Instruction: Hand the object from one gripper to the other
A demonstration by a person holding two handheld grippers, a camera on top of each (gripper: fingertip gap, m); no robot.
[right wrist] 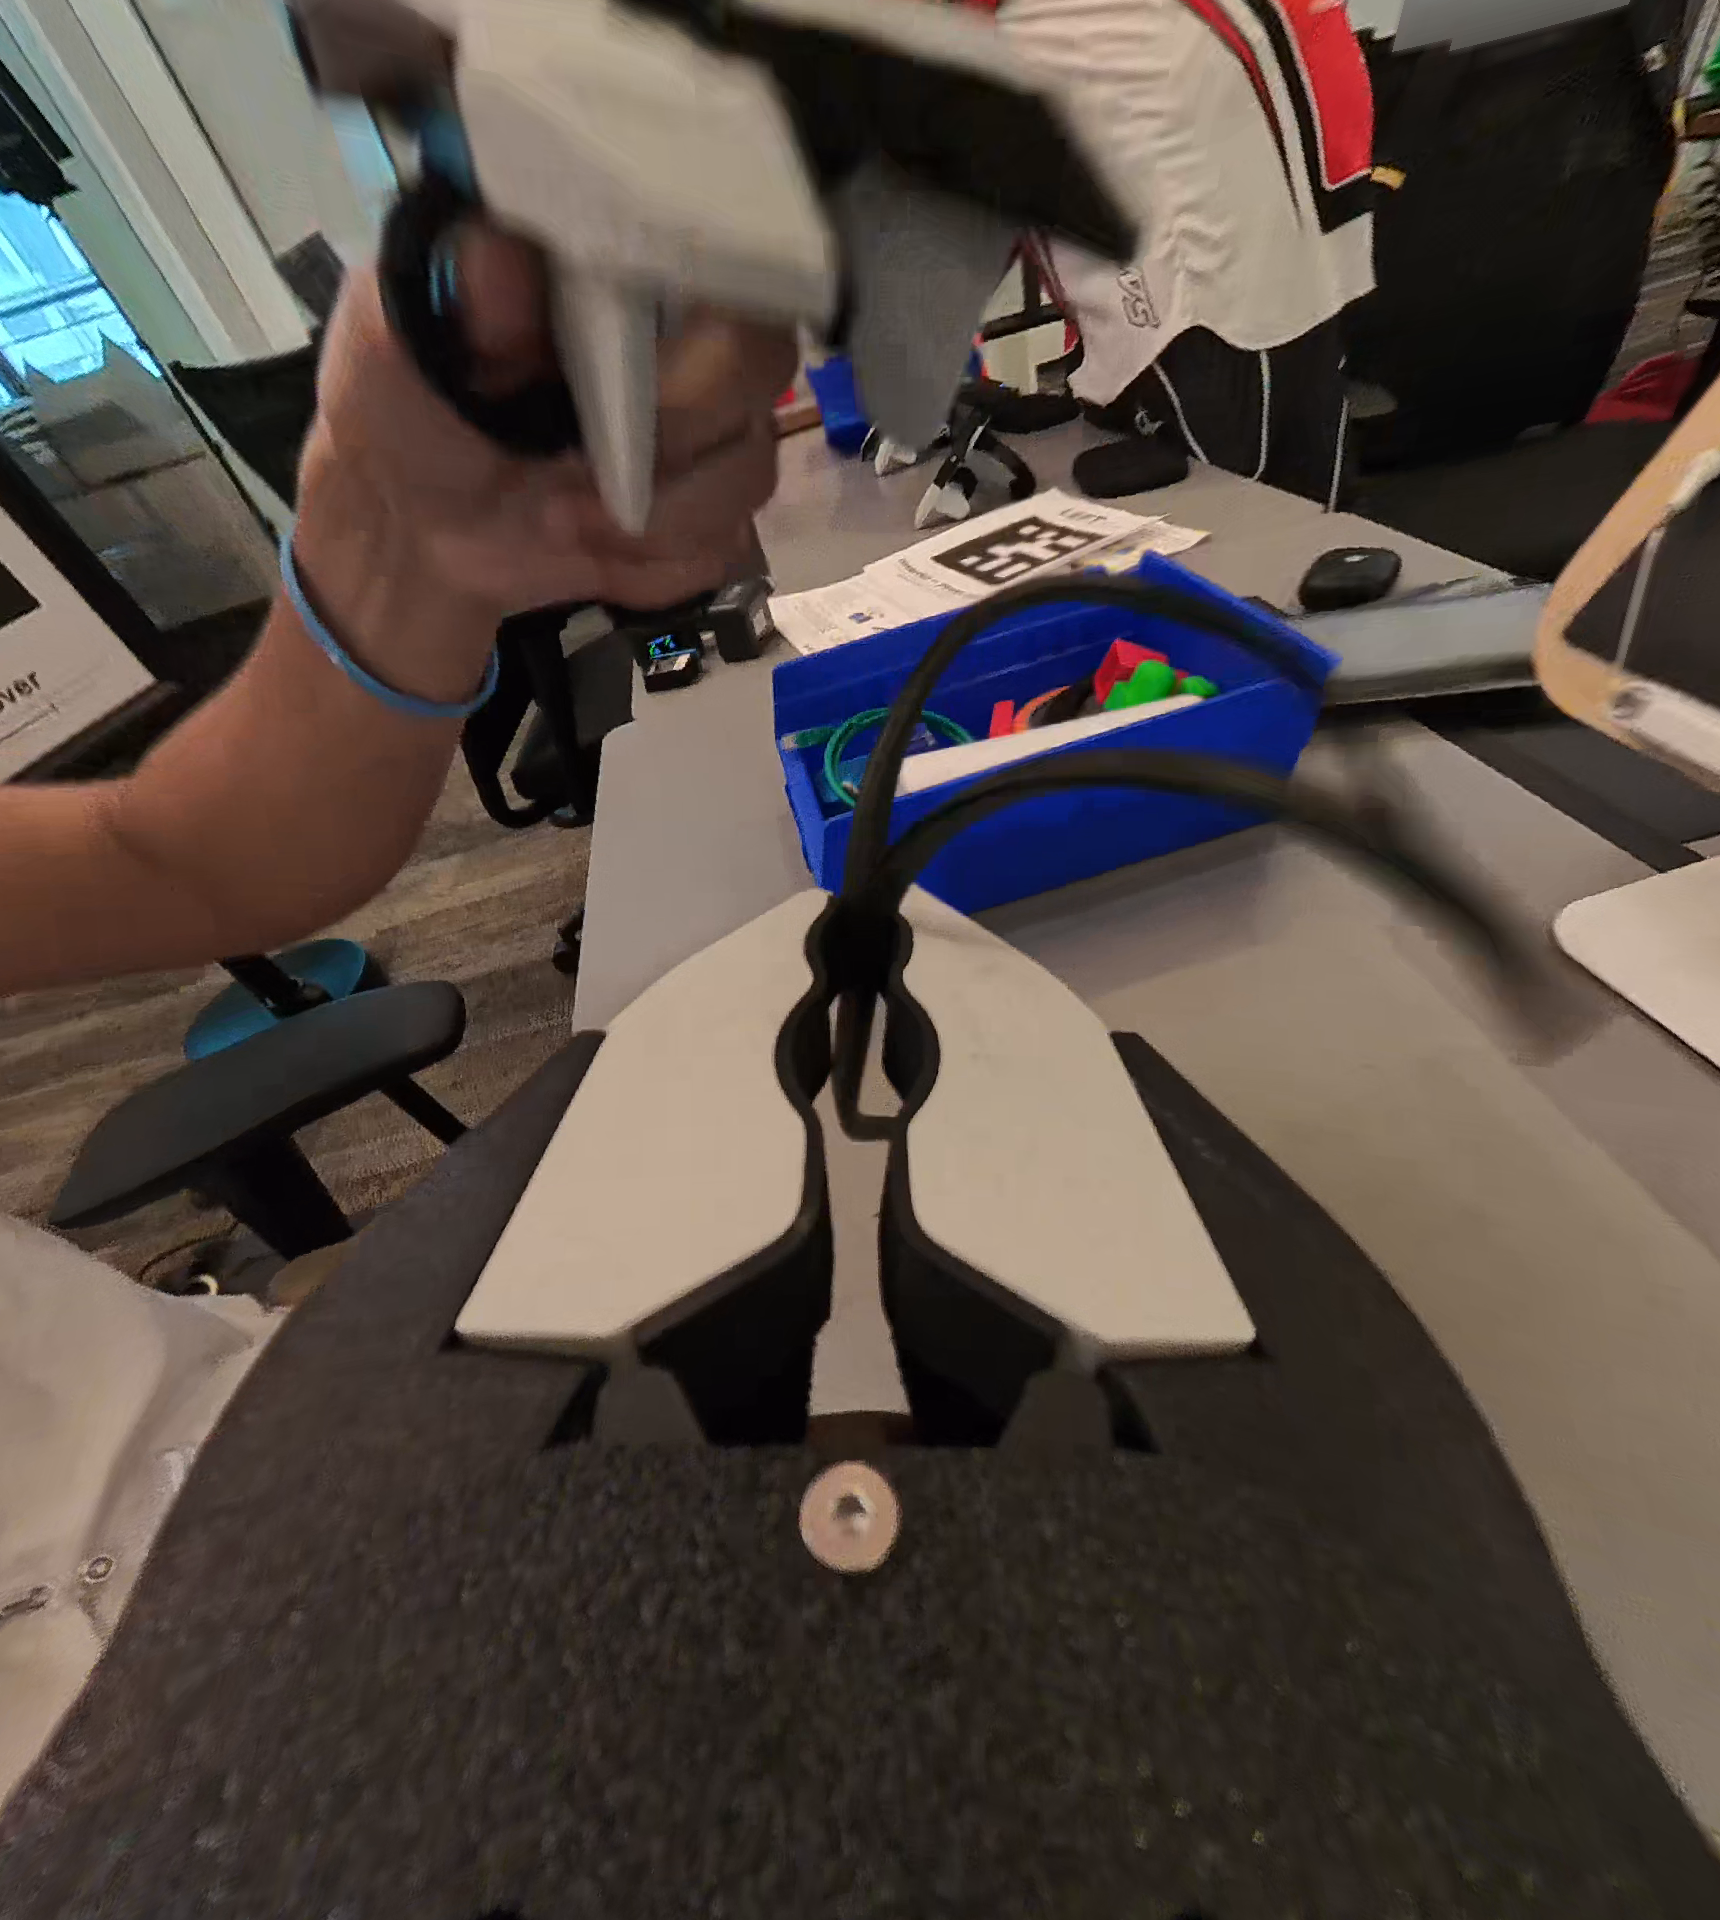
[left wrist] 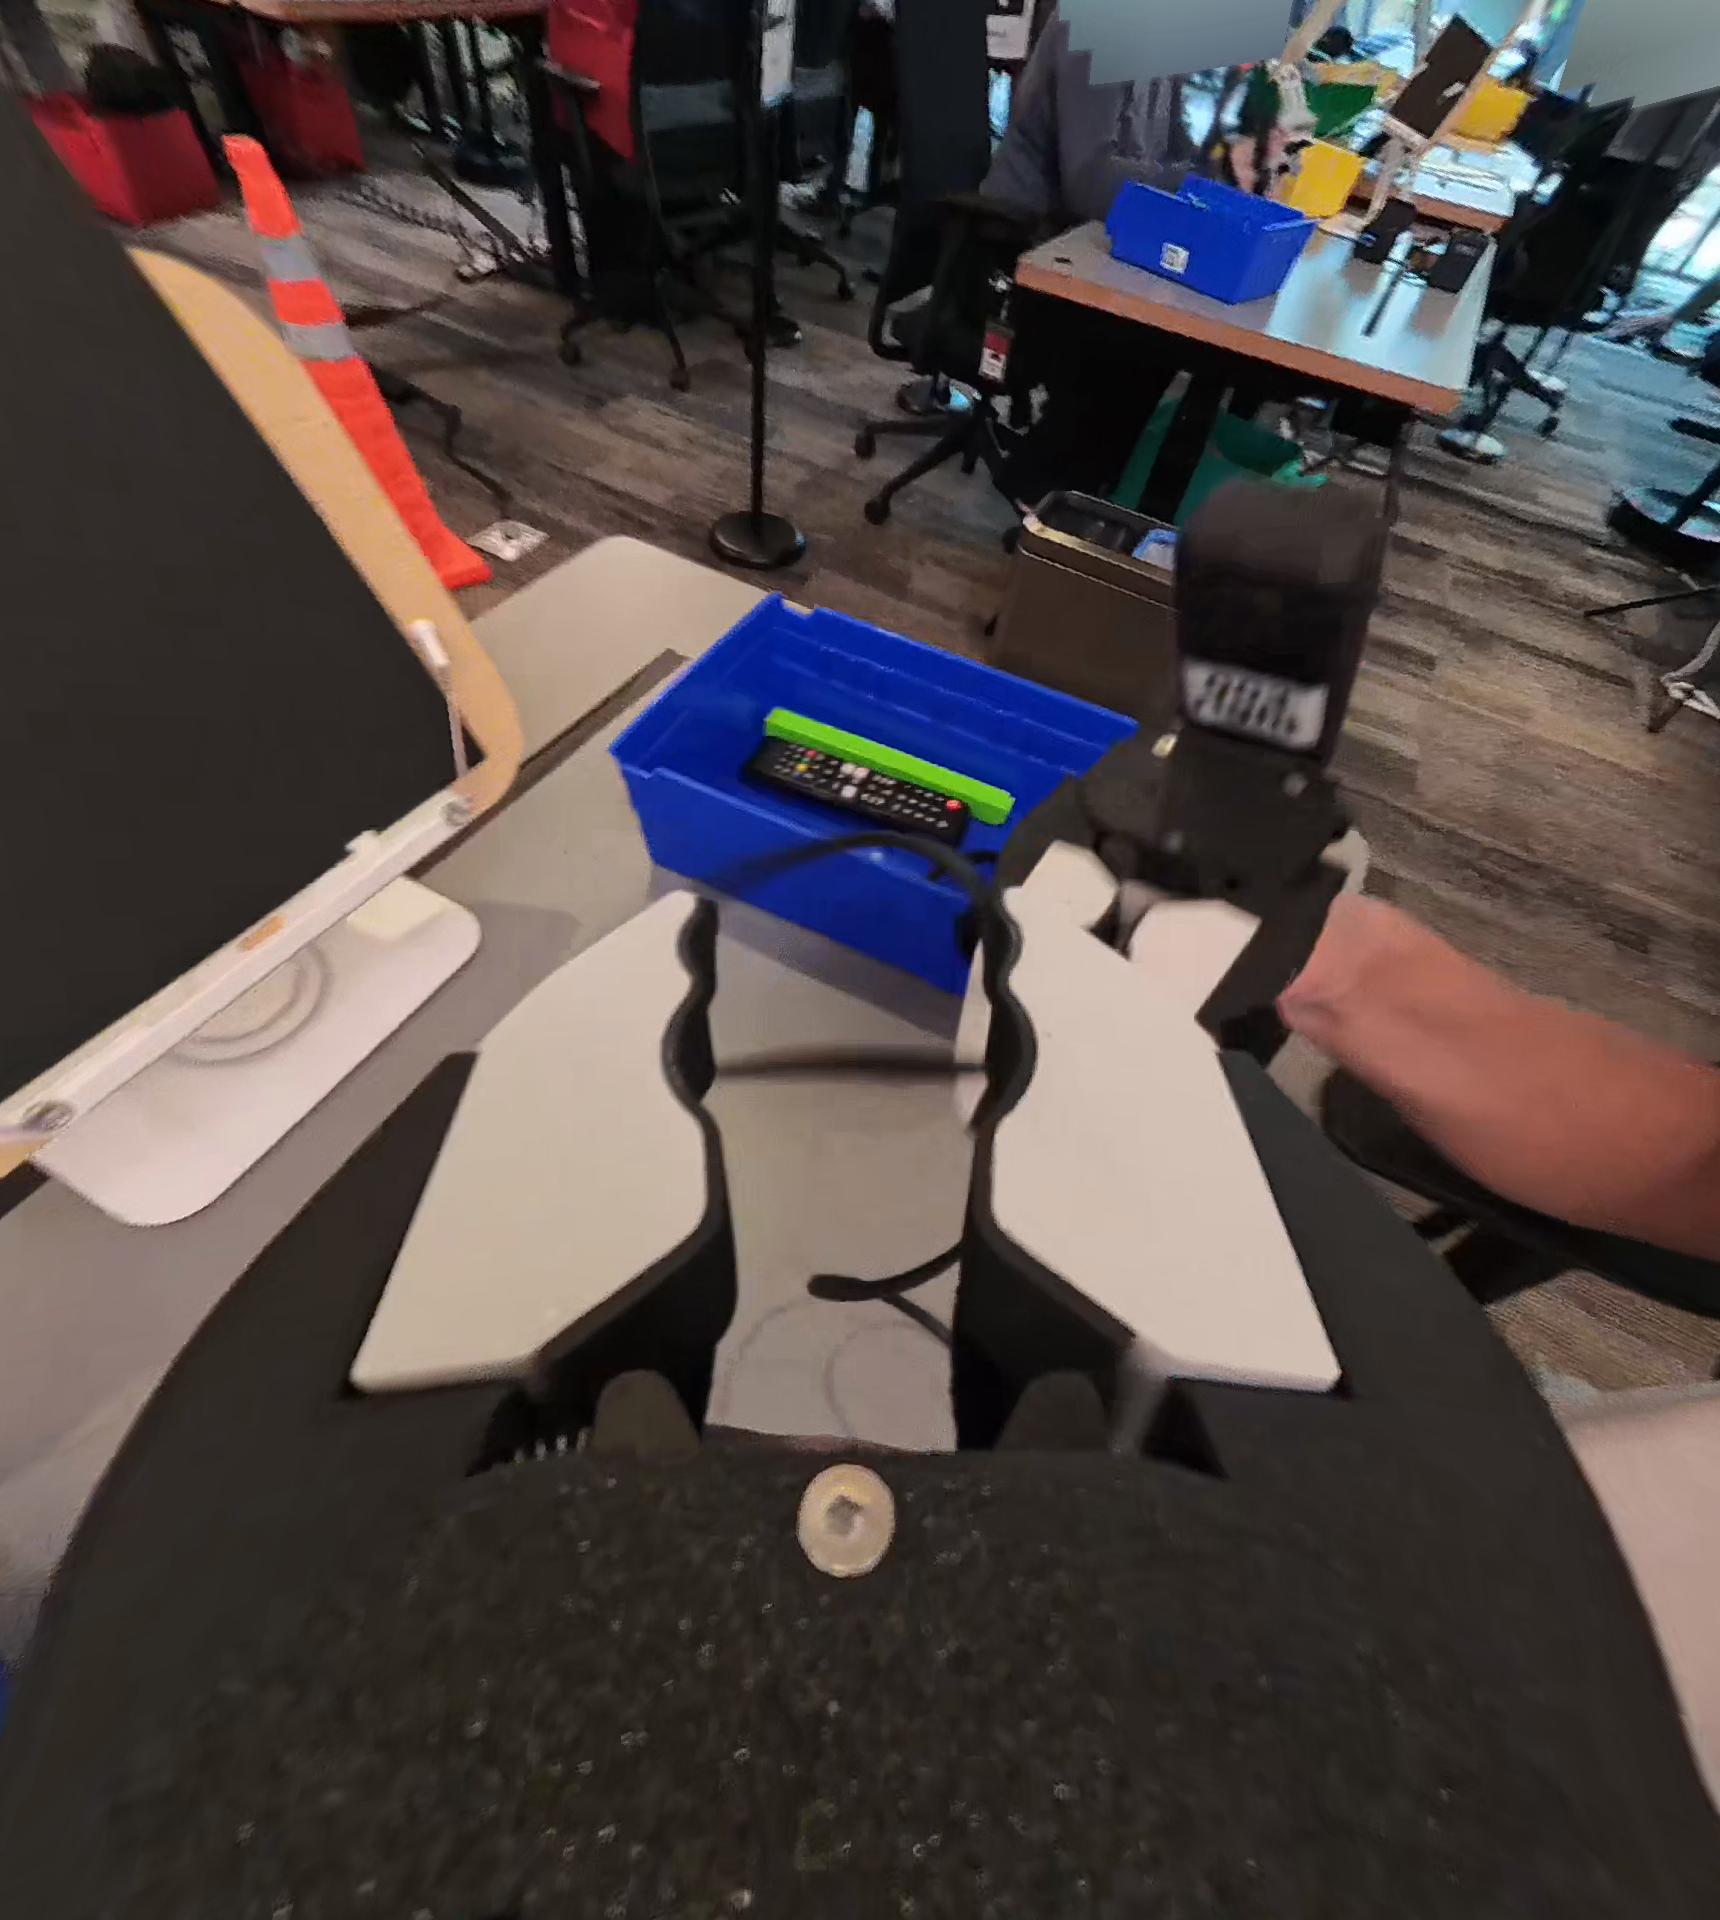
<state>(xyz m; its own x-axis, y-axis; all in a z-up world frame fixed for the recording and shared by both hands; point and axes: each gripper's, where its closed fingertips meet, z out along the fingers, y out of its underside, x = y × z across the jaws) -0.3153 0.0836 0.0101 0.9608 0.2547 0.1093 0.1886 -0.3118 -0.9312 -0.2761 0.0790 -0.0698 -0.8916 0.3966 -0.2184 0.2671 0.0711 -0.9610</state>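
Note:
A black cable [right wrist: 1126, 771] is the object. My right gripper [right wrist: 856, 940] is shut on it near the fingertips. Two strands loop up and off to the right over the table. My left gripper [left wrist: 845, 925] is open, fingers wide apart and holding nothing. In the left wrist view the cable [left wrist: 835, 1062] shows across the gap between the left fingers, with a loose end lower down. The right gripper [left wrist: 1121, 914] is just to the right of the left fingertips, held by a hand. In the right wrist view the left gripper's body [right wrist: 627, 187] is blurred at upper left.
A blue bin [left wrist: 794, 883] holds a remote [left wrist: 856, 790] and a green bar [left wrist: 887, 758]. Another blue bin [right wrist: 1043, 831] holds several small items. A monitor [left wrist: 108, 623] on a white stand [left wrist: 253, 1039] is at left. Papers [right wrist: 991, 561], a mouse [right wrist: 1349, 577] and a chair [right wrist: 264, 1070] are nearby. Left tips to right tips: about 9 cm.

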